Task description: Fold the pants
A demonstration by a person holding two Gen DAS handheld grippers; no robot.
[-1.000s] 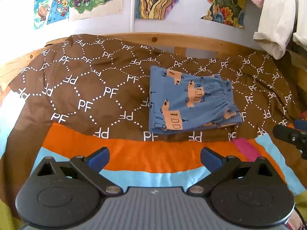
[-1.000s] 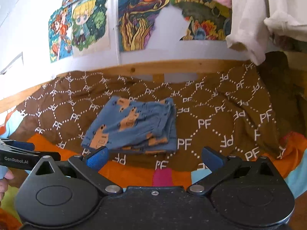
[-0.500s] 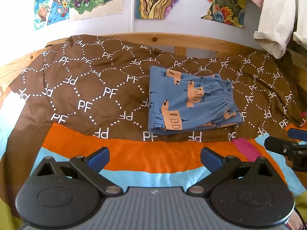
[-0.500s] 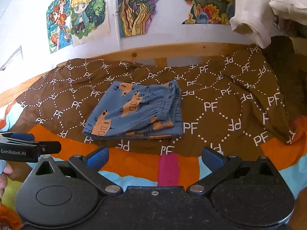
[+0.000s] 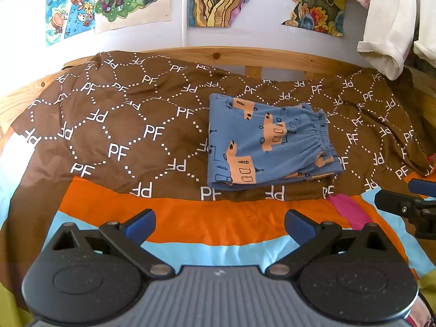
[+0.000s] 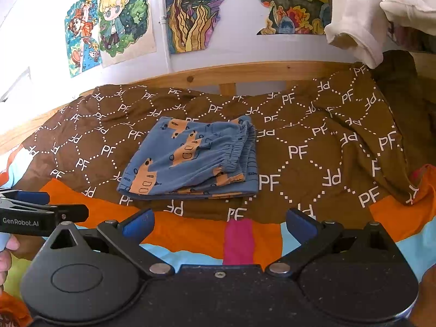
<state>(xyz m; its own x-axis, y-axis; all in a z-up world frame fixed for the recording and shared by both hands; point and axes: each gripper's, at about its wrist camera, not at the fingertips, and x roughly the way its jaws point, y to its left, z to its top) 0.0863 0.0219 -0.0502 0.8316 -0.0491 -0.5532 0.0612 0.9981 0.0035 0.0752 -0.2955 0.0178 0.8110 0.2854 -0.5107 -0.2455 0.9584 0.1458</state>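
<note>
Lying folded on brown blanket (image 5: 130,125), blue pants (image 5: 269,147), left gripper (image 5: 220,222) & right gripper (image 6: 220,222) both spread, empty

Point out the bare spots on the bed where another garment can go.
Widest free patch: brown blanket left of the folded pants. A second lies right of the pants. The orange stripe nearer the open left hand-held gripper is bare too. The far right corner is rumpled.

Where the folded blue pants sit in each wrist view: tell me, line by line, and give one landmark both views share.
Left wrist view: folded blue pants lie right of centre on the brown PF blanket, waistband to the right.
Right wrist view: folded blue pants lie left of centre on that blanket, waistband to the right.
Shared landmark: the pink patch in the orange stripe.
</note>
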